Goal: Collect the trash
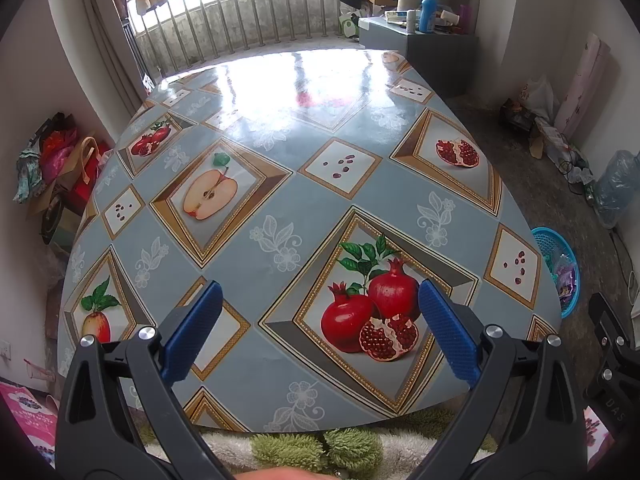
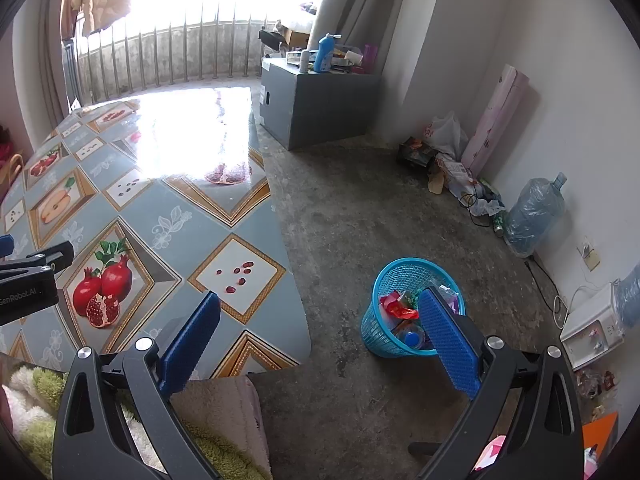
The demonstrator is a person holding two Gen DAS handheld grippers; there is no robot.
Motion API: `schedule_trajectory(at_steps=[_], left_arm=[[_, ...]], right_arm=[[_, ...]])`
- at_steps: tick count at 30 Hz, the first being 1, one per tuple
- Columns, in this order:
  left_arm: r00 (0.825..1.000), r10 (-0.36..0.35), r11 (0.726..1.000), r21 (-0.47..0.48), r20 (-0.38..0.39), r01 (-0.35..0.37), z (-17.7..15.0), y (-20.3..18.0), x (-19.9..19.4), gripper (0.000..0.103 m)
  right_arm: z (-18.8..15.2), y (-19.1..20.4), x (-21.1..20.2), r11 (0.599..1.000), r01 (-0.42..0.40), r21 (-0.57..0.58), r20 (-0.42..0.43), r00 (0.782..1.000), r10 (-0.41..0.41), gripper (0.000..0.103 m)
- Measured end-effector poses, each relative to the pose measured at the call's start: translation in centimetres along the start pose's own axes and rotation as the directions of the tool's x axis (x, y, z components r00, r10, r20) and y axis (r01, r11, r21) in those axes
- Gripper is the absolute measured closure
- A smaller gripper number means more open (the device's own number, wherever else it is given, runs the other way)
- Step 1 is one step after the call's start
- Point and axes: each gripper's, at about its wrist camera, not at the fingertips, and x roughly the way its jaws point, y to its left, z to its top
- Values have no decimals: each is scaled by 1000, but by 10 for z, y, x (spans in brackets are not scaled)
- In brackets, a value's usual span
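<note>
Both hand-held grippers sit closest to the lens, each with its blue pads spread wide and nothing between them: the left hand-held gripper [image 1: 318,326] hovers over the near edge of the desk [image 1: 256,200], the right hand-held gripper [image 2: 320,332] past the desk's corner, above the floor [image 2: 344,216]. No trash shows on the patterned desk top. Wrappers and a bottle already fill the blue basket [image 2: 374,320] on the floor. Judging from this, collection looks nearly done; a good next step is scanning the desk top and the floor around the basket for strays before closing either tool.
</note>
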Motion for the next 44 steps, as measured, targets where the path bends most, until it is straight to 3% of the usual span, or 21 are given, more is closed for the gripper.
schedule_trajectory(at_steps=[44], left_arm=[[1000, 2, 1000, 4, -5, -2, -2, -2, -2, 9]], right_arm=[[-1, 0, -2, 1000, -3, 6, 0, 1000, 3, 7]])
